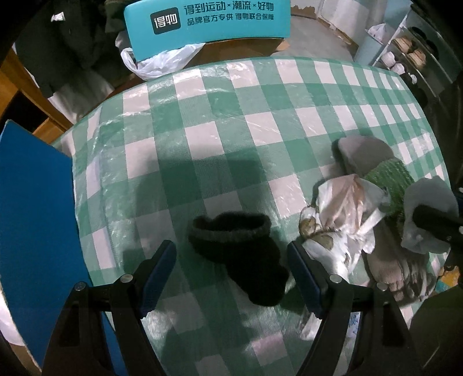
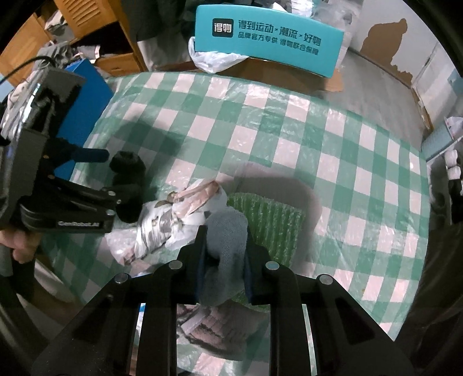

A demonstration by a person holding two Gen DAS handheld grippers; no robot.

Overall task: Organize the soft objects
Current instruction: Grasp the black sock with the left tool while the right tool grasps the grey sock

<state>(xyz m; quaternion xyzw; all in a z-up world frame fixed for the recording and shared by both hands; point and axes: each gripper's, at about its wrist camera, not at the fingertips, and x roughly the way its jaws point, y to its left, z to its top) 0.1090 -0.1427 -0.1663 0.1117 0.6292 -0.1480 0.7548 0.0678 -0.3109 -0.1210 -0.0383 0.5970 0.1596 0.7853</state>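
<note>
A black sock [image 1: 240, 254] lies on the green checked tablecloth [image 1: 231, 115], between the fingers of my open left gripper [image 1: 231, 272], which hovers around it without closing. It also shows in the right wrist view [image 2: 127, 179]. My right gripper [image 2: 225, 251] is shut on a light grey-blue soft cloth [image 2: 228, 240], held above a pile. The pile holds a crumpled patterned white bag [image 2: 173, 214], a green knit piece [image 2: 269, 222] and a grey-and-green sock [image 1: 370, 162]. A brownish striped knit item [image 2: 208, 324] lies under my right gripper.
A teal box with Chinese print [image 1: 208, 20] and a white plastic bag [image 1: 156, 60] stand beyond the table's far edge. A blue board [image 1: 34, 208] is at the table's left side. Wooden furniture [image 2: 95, 31] and shelves [image 1: 411, 49] surround the table.
</note>
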